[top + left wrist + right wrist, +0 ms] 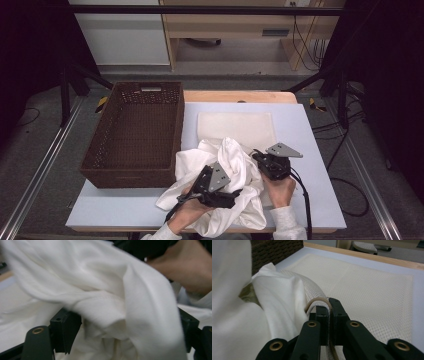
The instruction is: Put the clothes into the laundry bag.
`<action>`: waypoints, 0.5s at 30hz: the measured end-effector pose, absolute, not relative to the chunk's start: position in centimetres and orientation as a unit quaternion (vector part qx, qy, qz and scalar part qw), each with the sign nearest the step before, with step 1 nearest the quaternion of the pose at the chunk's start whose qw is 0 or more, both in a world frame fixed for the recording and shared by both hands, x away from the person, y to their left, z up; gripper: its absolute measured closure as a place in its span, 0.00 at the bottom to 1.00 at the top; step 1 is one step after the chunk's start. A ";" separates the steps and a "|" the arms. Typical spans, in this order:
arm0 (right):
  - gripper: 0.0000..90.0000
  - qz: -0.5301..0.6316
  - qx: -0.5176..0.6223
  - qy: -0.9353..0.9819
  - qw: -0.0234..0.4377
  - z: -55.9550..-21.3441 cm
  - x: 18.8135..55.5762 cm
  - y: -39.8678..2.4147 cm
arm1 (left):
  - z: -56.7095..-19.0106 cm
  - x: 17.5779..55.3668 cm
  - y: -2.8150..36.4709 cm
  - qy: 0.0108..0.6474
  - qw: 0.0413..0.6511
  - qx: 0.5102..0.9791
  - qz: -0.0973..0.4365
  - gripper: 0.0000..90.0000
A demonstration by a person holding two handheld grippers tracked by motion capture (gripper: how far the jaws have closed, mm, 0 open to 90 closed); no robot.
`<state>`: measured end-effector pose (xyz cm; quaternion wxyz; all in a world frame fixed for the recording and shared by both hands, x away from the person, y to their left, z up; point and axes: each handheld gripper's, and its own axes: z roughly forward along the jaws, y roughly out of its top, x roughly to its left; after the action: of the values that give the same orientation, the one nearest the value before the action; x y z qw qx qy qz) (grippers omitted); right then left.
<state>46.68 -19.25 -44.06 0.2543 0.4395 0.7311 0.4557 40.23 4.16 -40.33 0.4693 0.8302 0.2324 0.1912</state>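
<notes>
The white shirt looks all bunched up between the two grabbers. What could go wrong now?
1. The left gripper stands open with the white shirt draped loosely between its jaws, so the cloth might slide off.
2. The right gripper pinches just the edge of the mesh bag; a tug could pull it free.
3. Loose folds hang near the table's front edge and might slip over.

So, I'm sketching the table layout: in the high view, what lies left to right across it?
Brown woven basket → white garment with the left tongs → right tongs pinching the mesh laundry bag.
</notes>
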 end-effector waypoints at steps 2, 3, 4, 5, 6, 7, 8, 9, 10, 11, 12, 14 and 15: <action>0.96 0.455 0.439 0.732 0.254 -44.1 46.7 -19.2 | -39.1 40.4 4.9 0.238 0.486 0.817 0.199 0.23; 0.96 0.456 0.440 0.731 0.253 -44.0 46.7 -19.2 | -38.7 40.7 5.0 0.239 0.489 0.812 0.208 0.23; 0.96 0.456 0.438 0.732 0.253 -44.0 46.6 -19.2 | -38.6 41.1 4.9 0.242 0.489 0.812 0.207 0.23; 0.96 0.456 0.438 0.732 0.253 -44.0 46.6 -19.2 | -38.7 41.7 4.7 0.243 0.484 0.817 0.199 0.23; 0.96 0.457 0.439 0.731 0.252 -44.0 46.6 -19.1 | -39.0 42.4 4.2 0.246 0.477 0.822 0.192 0.23; 0.96 0.458 0.438 0.731 0.253 -44.0 46.6 -19.1 | -39.5 43.2 3.5 0.249 0.463 0.829 0.190 0.23; 0.96 0.459 0.437 0.731 0.253 -44.0 46.6 -19.0 | -40.0 43.7 3.2 0.248 0.459 0.833 0.182 0.25; 0.96 0.459 0.436 0.732 0.252 -43.9 46.6 -19.0 | -40.6 44.2 2.8 0.249 0.460 0.836 0.170 0.30; 0.96 0.458 0.436 0.733 0.252 -44.0 46.6 -19.0 | -41.2 44.7 2.4 0.250 0.463 0.836 0.156 0.33; 0.96 0.457 0.435 0.734 0.252 -44.0 46.6 -18.9 | -41.6 44.9 2.3 0.254 0.467 0.834 0.146 0.40; 0.96 0.456 0.435 0.734 0.252 -44.0 46.6 -18.9 | -42.0 45.1 2.1 0.257 0.469 0.833 0.140 0.48; 0.96 0.456 0.436 0.735 0.250 -44.1 46.7 -18.9 | -42.9 44.9 1.8 0.256 0.467 0.833 0.150 0.63; 0.96 0.455 0.436 0.735 0.250 -44.1 46.7 -18.9 | -43.3 44.4 1.8 0.253 0.474 0.829 0.155 0.79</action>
<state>46.72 -18.88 -44.15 0.2503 0.4360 0.7350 0.4549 44.41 1.79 -43.34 0.4744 0.8286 0.2532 0.1555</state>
